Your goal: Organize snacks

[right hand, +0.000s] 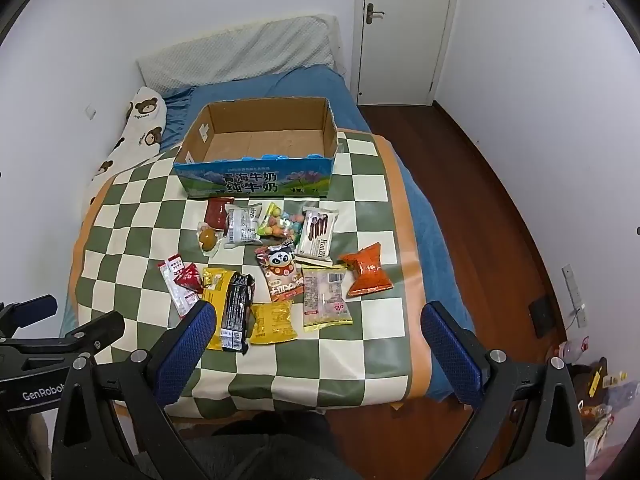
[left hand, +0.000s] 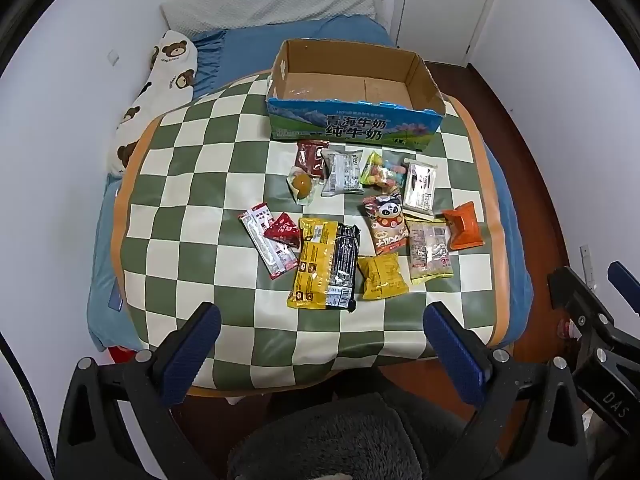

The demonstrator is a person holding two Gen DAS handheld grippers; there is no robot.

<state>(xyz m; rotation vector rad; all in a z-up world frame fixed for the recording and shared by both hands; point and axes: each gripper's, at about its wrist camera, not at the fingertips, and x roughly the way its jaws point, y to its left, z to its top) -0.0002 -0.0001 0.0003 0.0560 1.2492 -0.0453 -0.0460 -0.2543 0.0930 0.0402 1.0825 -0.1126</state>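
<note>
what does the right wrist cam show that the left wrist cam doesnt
Only the right wrist view shows the clutter on the wooden floor at lower right, and the left gripper's body at its left edge. Only the left wrist view shows the right gripper's body at its right edge and a red thing under the bed's near corner. Both show the open, empty cardboard box, the snack packets loose on the checkered cloth, the bear-print pillow and the door. Left gripper and right gripper both stand open, holding nothing.
</note>
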